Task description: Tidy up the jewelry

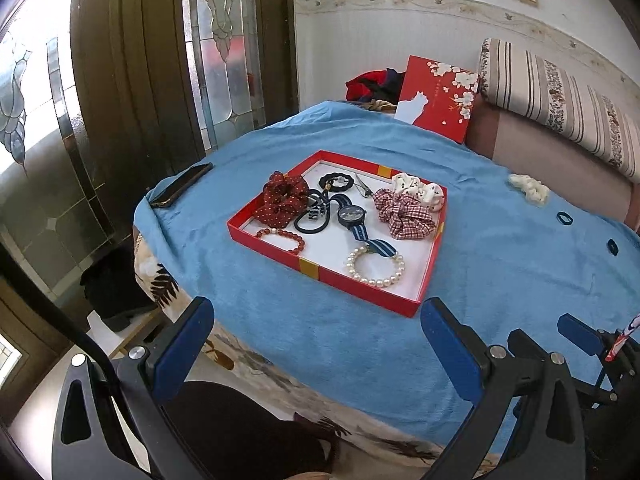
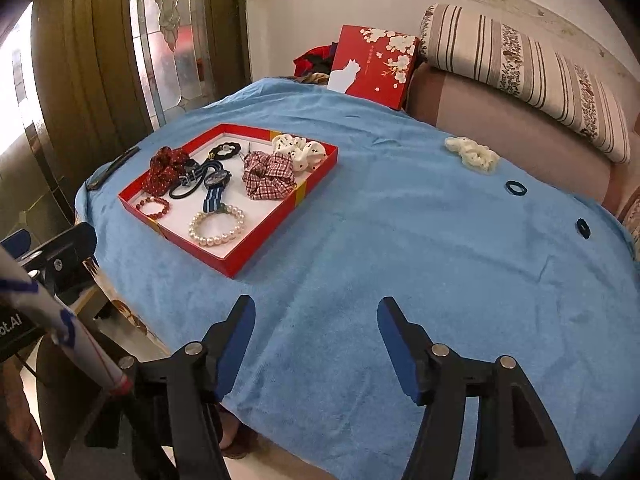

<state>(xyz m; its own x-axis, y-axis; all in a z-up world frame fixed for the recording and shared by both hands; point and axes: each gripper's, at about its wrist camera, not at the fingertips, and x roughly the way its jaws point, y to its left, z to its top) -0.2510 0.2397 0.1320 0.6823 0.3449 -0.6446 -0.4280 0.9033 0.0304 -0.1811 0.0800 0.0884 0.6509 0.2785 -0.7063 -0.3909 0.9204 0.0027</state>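
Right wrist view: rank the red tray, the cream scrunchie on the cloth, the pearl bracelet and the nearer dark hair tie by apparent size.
1. red tray
2. cream scrunchie and pearl bracelet: look alike, and the bracelet lies nearer, so unranked
3. dark hair tie

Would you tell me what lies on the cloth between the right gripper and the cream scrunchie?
Only bare blue cloth. In the right wrist view, nothing sits between the open right gripper and the cream scrunchie; the two dark hair ties lie off to the right.
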